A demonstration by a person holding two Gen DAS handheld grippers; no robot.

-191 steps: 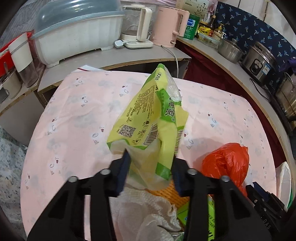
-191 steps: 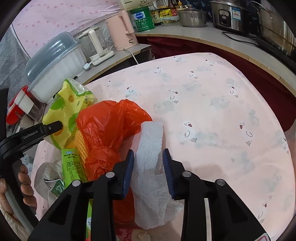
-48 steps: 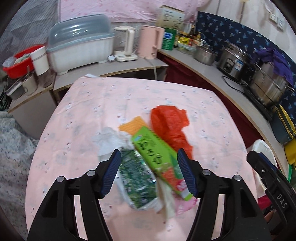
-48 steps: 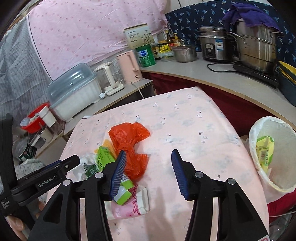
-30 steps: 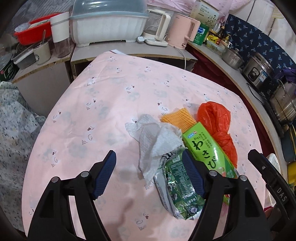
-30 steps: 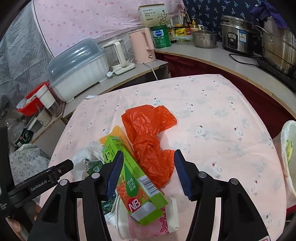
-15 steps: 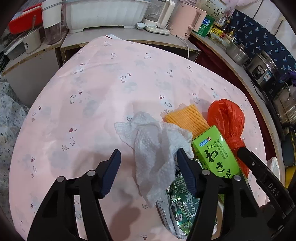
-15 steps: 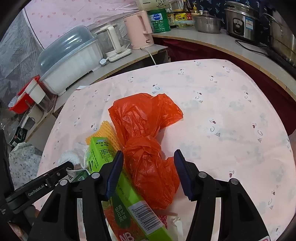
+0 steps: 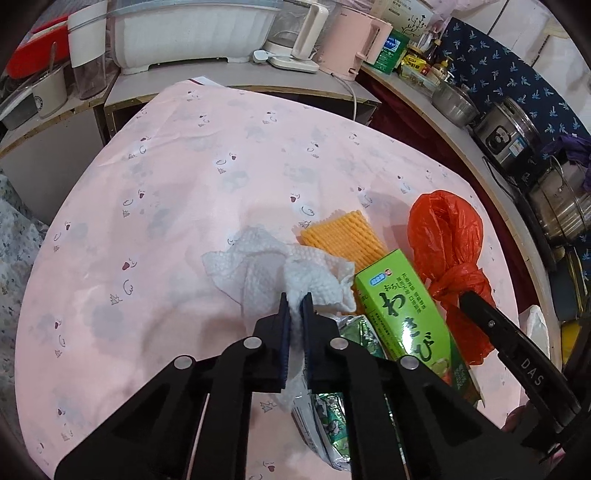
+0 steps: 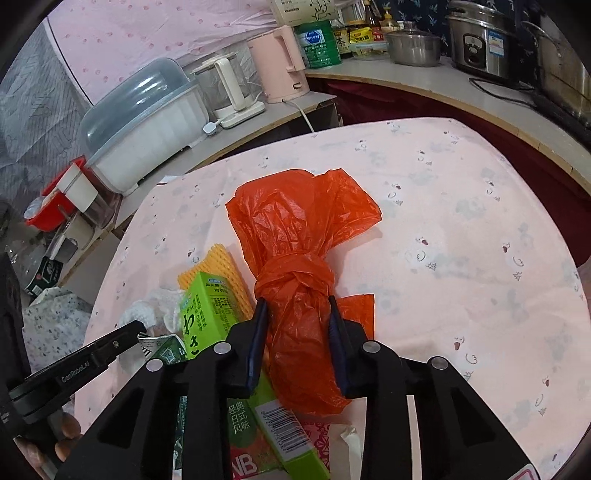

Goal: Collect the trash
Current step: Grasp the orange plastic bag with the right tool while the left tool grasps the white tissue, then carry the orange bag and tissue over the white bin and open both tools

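Note:
A pile of trash lies on the pink tablecloth (image 9: 184, 184). My left gripper (image 9: 294, 302) is shut on a crumpled white paper towel (image 9: 266, 273). Beside it lie an orange foam net (image 9: 341, 240), a green wasabi box (image 9: 406, 314) and a dark green foil wrapper (image 9: 332, 417). My right gripper (image 10: 295, 310) has closed on the knotted orange plastic bag (image 10: 295, 240), its jaws pressing both sides just below the knot. The green box (image 10: 210, 314) and foam net (image 10: 218, 269) lie left of it.
A counter behind the table carries a white dish rack (image 9: 192, 29), a clear kettle (image 9: 299, 33), a pink kettle (image 9: 354, 44), jars and steel pots (image 9: 509, 129). A pink-patterned wrapper (image 10: 317, 443) lies under the box near the front edge.
My left gripper has closed on the paper towel. My right gripper has moved down and closed around the orange bag below its knot.

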